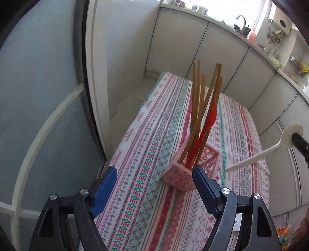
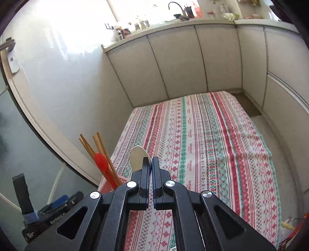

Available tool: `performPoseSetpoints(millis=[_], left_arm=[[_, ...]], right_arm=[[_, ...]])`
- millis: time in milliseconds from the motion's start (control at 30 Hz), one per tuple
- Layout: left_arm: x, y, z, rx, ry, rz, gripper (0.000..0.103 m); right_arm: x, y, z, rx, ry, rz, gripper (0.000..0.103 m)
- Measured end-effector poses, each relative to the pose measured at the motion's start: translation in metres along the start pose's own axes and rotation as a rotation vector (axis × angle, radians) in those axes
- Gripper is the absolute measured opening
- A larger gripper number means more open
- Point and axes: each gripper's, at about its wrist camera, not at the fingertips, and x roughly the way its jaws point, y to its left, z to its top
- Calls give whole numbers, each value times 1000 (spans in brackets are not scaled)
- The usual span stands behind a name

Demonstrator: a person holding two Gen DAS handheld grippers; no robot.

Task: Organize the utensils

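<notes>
A pink lattice utensil basket (image 1: 180,178) stands on the patterned tablecloth (image 1: 146,154), holding several wooden chopsticks (image 1: 199,100) and a red spoon (image 1: 208,119). My left gripper (image 1: 154,176) is open and empty, just in front of the basket, which is tilted. My right gripper (image 2: 151,161) is shut on a white spoon (image 2: 138,157); the spoon also shows in the left wrist view (image 1: 274,148), held in the air to the right of the basket, handle pointing toward it. In the right wrist view the chopsticks (image 2: 96,152) and red spoon (image 2: 101,160) stand at lower left.
The table (image 2: 202,135) stands in a corner of white cabinet fronts (image 2: 173,63). A counter with a tap (image 2: 174,7) and small items runs above. A glass door (image 1: 38,96) is at the left. The left gripper's body (image 2: 48,212) shows at lower left.
</notes>
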Motion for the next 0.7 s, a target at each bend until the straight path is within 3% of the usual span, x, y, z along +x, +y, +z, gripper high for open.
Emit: performPoseSetpoints(millis=[333,533,633,700], left_arm=[[20,5,-5,49,90,34,82],[24,8,-6,57,116,49,83],[23,6,-9,87,124,55,84],[21,2,-12,113,134,49,85]], right_arm=[[47,61,-11,-212,35,-36,2],[67,67,-18,-184,105,15,2],[71,56,-16,-79,167,128,9],[67,46,-14,-17,188,172,31]])
